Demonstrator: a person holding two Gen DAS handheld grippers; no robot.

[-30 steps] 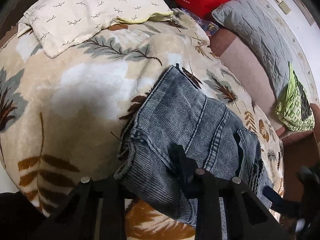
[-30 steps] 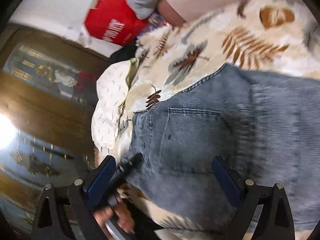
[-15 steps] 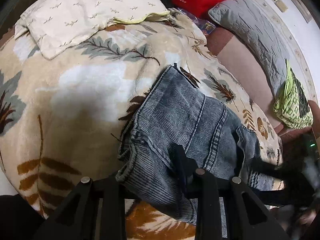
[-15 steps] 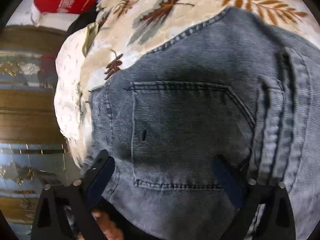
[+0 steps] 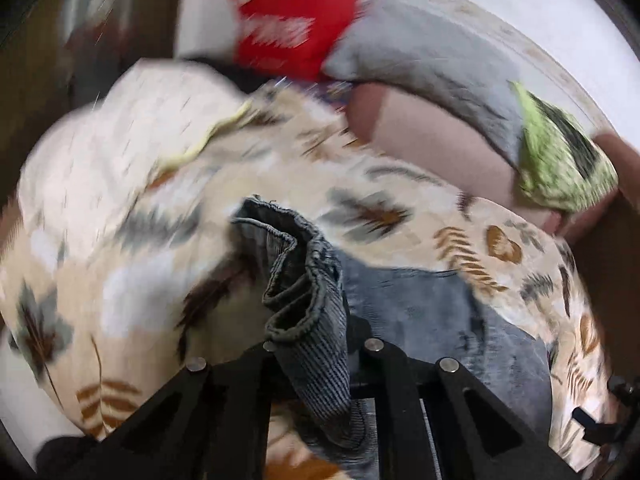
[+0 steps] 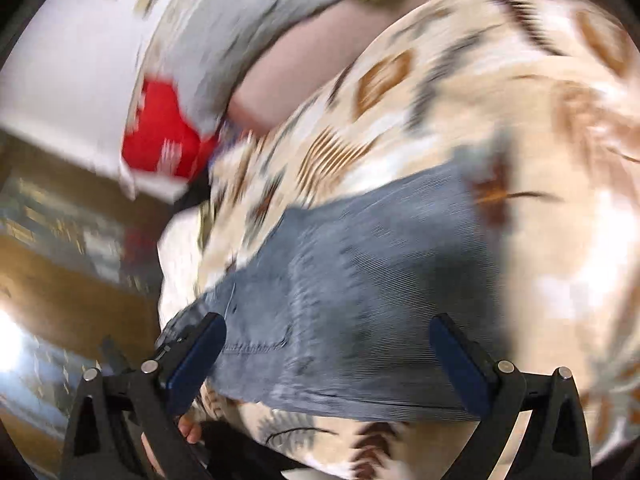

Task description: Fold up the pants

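Grey-blue denim pants lie on a cream blanket with leaf print. My left gripper has its jaws closing, with a bunched edge of the pants pinched between them and lifted off the blanket. In the right wrist view the pants spread flat below my right gripper. It stands wide open above the denim, and nothing is held between its blue pads. Both views are blurred by motion.
A cream pillow lies at the blanket's far left. Behind it are a red bag, a grey quilted pillow and a green patterned cloth. A person's fingers show under the right gripper. Wooden furniture stands to the left.
The left gripper's jaws have closed on the pants' edge and raised it into a bunch. The right gripper has swept sideways over the pants, off the back pocket.
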